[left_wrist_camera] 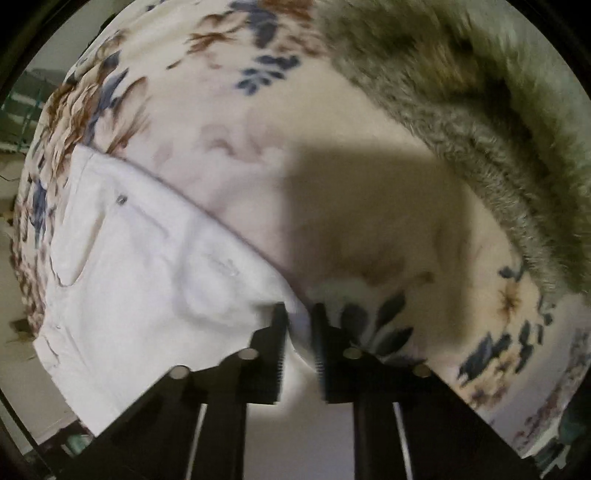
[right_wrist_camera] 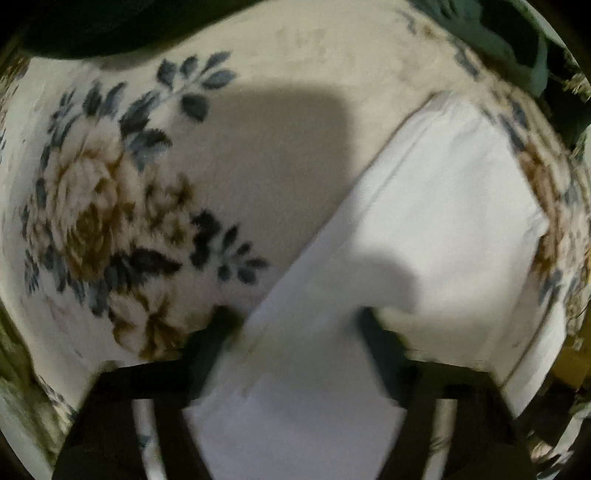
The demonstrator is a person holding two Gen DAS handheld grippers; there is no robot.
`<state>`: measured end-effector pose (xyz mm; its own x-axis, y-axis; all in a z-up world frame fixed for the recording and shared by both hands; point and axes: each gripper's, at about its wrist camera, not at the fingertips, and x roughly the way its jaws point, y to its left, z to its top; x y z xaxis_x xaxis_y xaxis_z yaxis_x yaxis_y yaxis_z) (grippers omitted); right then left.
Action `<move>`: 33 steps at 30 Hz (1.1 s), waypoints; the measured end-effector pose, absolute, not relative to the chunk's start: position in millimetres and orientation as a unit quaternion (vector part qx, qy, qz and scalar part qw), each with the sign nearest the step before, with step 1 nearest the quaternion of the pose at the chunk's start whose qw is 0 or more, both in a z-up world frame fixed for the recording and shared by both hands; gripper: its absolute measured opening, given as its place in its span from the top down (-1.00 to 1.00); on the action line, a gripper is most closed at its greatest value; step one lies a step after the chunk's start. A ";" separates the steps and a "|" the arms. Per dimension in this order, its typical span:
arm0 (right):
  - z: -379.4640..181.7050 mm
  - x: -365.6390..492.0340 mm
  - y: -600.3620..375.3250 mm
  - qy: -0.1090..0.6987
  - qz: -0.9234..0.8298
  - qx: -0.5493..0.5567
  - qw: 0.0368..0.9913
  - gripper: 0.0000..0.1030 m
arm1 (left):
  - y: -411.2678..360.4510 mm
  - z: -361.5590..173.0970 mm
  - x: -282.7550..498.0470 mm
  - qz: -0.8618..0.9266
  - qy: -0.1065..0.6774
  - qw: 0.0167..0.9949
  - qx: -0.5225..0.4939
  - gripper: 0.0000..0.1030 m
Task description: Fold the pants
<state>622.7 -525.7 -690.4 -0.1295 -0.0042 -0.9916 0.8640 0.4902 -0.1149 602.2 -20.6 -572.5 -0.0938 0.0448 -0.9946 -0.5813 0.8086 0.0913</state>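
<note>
White pants [left_wrist_camera: 147,266] lie on a floral blanket [left_wrist_camera: 207,110]; the left wrist view shows the waist end with a pocket and rivet. My left gripper [left_wrist_camera: 299,314] has its jaws close together, pinching the pants' edge. In the right wrist view a white pant leg [right_wrist_camera: 424,206] runs diagonally up to the right. My right gripper [right_wrist_camera: 295,317] is open wide, its fingers either side of the leg, just above the cloth.
A grey furry throw [left_wrist_camera: 480,110] lies along the blanket's far right. Dark green cloth [right_wrist_camera: 498,29] sits at the blanket's top right edge. Floor shows past the blanket's left edge [left_wrist_camera: 14,236].
</note>
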 end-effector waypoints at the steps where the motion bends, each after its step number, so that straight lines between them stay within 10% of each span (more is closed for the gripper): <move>1: -686.6 620.7 -522.7 0.646 -0.377 0.330 0.576 0.39 | -18.1 -563.6 595.4 0.239 0.693 0.653 -0.193 0.91; 5: -665.0 606.5 -511.5 0.632 -0.349 0.345 0.599 0.90 | -15.0 -512.1 554.4 0.216 0.661 0.691 -0.196 0.93; 15: -550.0 491.4 -488.7 0.586 -0.273 0.354 0.676 0.92 | -9.0 -372.4 407.9 0.167 0.572 0.766 -0.242 0.94; 22: -503.3 345.5 -503.1 0.587 -0.252 0.333 0.693 0.91 | -9.0 -405.5 308.5 0.170 0.566 0.766 -0.254 0.94; 33: -626.2 216.2 -503.9 0.639 -0.237 0.350 0.642 0.86 | 3.7 -561.0 234.3 0.201 0.645 0.697 -0.242 0.88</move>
<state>216.2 -503.9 -626.2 0.0702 0.1425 -0.9873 0.7526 0.6420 0.1462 234.3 3.7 -561.0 0.0882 -0.0325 -0.9956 -0.5920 0.8021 -0.0786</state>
